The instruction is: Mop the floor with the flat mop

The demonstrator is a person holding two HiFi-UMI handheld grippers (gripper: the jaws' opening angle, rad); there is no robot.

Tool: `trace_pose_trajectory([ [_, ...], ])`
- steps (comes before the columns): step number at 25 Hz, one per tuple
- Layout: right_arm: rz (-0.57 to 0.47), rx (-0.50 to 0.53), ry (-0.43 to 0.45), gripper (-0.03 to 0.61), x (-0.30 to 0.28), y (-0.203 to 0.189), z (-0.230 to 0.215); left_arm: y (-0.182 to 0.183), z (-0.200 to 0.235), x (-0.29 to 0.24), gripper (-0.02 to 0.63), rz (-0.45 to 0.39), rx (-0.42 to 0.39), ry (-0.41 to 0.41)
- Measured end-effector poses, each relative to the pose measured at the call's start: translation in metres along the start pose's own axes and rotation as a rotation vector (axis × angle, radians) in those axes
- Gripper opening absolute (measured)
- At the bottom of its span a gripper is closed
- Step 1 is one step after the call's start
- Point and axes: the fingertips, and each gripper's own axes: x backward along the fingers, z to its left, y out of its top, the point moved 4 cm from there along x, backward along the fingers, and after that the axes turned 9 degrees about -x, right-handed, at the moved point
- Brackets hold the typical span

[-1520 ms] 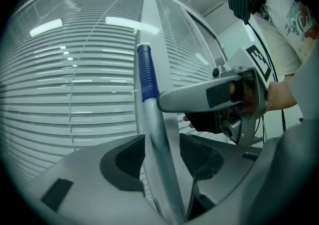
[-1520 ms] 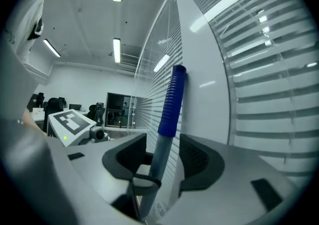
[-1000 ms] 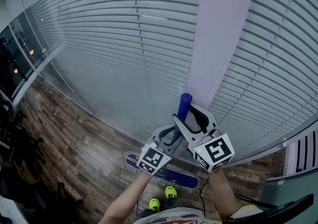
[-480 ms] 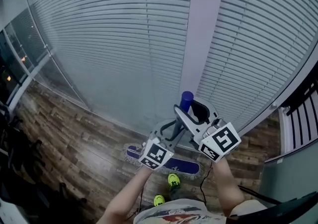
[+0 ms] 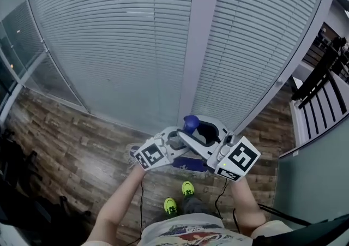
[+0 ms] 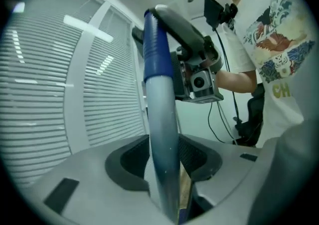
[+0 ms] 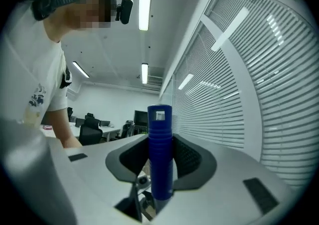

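The flat mop's blue handle grip [image 5: 190,124] stands up between both grippers in the head view. Its blue mop head [image 5: 187,164] lies on the wood floor under them, mostly hidden. My left gripper [image 5: 173,142] holds the grey pole [image 6: 162,134] lower down; its jaws have just been opening, and the pole still fills the gap. My right gripper [image 5: 204,132] clamps the ribbed blue grip [image 7: 160,144] near its top, its jaws having just been closing on it. In the left gripper view the right gripper [image 6: 198,77] sits higher on the handle.
Glass wall with white blinds [image 5: 109,37] and a pale pillar [image 5: 196,37] runs just ahead. Wood floor [image 5: 71,147] spreads left. A black railing [image 5: 316,81] and a grey partition [image 5: 311,185] stand at the right. The person's green shoes [image 5: 179,197] and a cable [image 5: 221,198] are below.
The view has swung right along the glass wall. Both grippers and the handle top have shifted left and down in the picture, and the mop head now lies more under the grippers.
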Motion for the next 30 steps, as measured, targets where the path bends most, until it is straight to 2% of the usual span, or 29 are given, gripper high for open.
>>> trace_pose_trajectory([
  [1, 0.004, 0.000, 0.013, 0.143, 0.005, -0.007, 0.016, -0.003, -0.018, -0.002, 0.161, -0.003, 0.012, -0.045],
  [2, 0.004, -0.001, 0.019, 0.143, 0.011, -0.012, 0.029, -0.006, -0.032, -0.003, 0.124, -0.008, 0.022, -0.073],
  [3, -0.002, -0.005, 0.023, 0.143, 0.016, -0.015, 0.038, -0.007, -0.042, -0.003, 0.046, -0.018, 0.033, -0.081],
  [6, -0.015, -0.023, 0.045, 0.143, 0.034, -0.019, 0.065, -0.001, -0.068, -0.001, 0.044, -0.024, 0.064, -0.059],
  [11, -0.001, -0.078, 0.108, 0.151, 0.086, -0.036, 0.124, 0.014, -0.141, -0.008, 0.046, 0.028, 0.093, -0.069],
  [16, 0.052, -0.090, 0.167, 0.161, 0.144, -0.054, 0.184, 0.026, -0.212, -0.020, 0.060, 0.129, 0.116, 0.016],
  [22, 0.107, -0.033, 0.238, 0.167, 0.238, -0.089, 0.261, 0.036, -0.322, -0.047, 0.075, 0.239, 0.095, 0.036],
  [25, 0.097, -0.097, 0.269, 0.176, 0.280, -0.102, 0.299, 0.042, -0.374, -0.055, 0.081, 0.267, 0.092, 0.090],
  [27, 0.088, -0.093, 0.278, 0.179, 0.311, -0.113, 0.318, 0.045, -0.406, -0.064, 0.084, 0.280, 0.090, 0.121],
  [30, 0.078, -0.114, 0.272, 0.183, 0.354, -0.118, 0.338, 0.057, -0.445, -0.081, 0.089, 0.300, 0.085, 0.128],
])
